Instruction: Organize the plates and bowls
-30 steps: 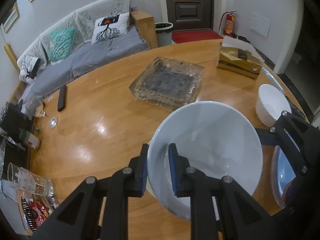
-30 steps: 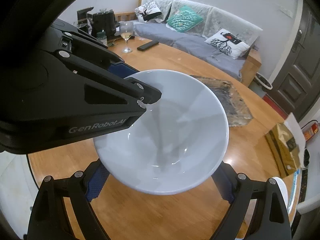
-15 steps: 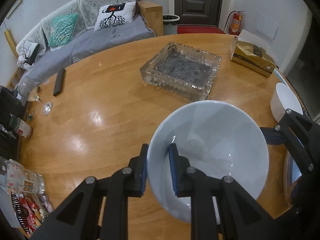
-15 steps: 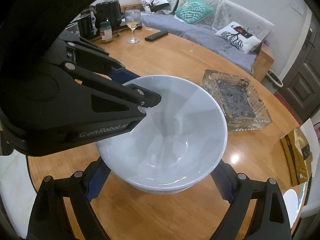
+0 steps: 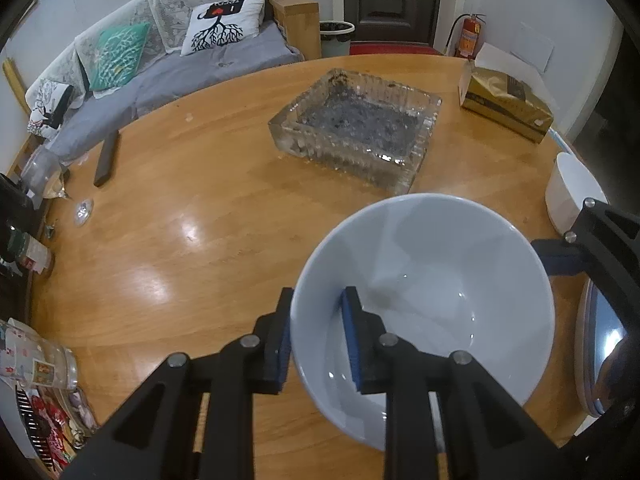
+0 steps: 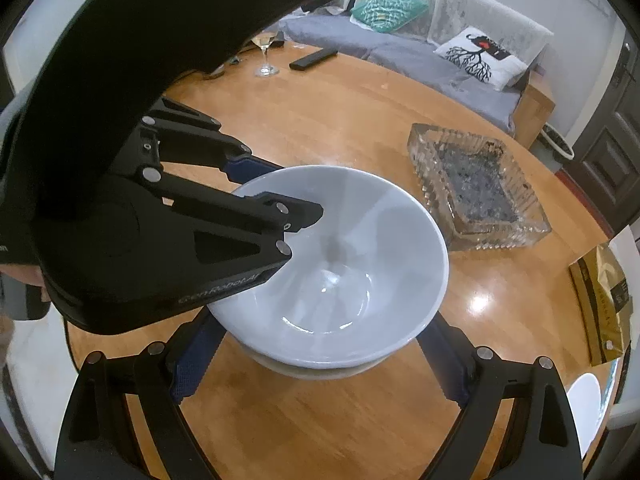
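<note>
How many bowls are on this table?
3. A large bowl sits nested in a second bowl beneath it; a small bowl stands near the table edge. The stack could hide more.

pale grey-white bowl (image 5: 436, 280) on an orange-brown wood-grain surface (image 5: 192, 248). behind the bowl, a clear ribbed glass tray (image 5: 356, 128) with a dark speckled floor; beyond it a gold box (image 5: 506, 106), a grey sofa (image 5: 180, 76), a teal patterned cushion (image 5: 116, 54).
</note>
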Tool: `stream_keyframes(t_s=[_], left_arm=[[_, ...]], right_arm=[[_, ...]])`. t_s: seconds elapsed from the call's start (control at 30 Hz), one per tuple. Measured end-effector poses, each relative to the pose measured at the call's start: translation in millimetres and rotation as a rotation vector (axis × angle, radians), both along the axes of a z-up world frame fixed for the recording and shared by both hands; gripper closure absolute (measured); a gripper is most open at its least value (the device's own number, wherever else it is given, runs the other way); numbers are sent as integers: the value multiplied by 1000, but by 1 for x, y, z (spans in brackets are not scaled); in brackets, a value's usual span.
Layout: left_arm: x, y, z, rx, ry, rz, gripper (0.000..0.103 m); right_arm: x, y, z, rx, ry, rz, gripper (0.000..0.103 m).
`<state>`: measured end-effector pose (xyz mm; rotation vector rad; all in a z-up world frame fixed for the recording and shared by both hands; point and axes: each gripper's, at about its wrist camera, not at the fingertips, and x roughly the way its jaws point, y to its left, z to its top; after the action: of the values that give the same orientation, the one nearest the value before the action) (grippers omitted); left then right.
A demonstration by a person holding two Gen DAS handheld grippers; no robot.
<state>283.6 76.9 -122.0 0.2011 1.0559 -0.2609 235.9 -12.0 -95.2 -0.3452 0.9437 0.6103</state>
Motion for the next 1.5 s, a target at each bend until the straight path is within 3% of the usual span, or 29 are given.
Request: stream_keyframes(t_s=[0.77, 0.93, 1.17, 1.23, 1.33, 1.5], left_arm=[[-3, -9, -7, 60, -1, -7, 82], [-9, -5, 11, 69, -47, 36, 82], [-27, -13, 65, 10, -106, 63, 80], [-35, -28, 81, -3, -130, 46, 72], [-43, -58, 101, -49, -152, 12, 68], [-40, -122, 114, -91, -149, -49, 63]], right_arm=[[-3, -4, -2, -10, 23, -5, 14], [-11, -13, 3, 19, -6, -9, 16], [-46, -73, 32, 111, -76, -75, 15], [-57, -99, 44, 137, -112, -104, 14], [-74, -139, 55, 156, -147, -133, 9], [-86, -209, 51, 130, -170, -219, 9]])
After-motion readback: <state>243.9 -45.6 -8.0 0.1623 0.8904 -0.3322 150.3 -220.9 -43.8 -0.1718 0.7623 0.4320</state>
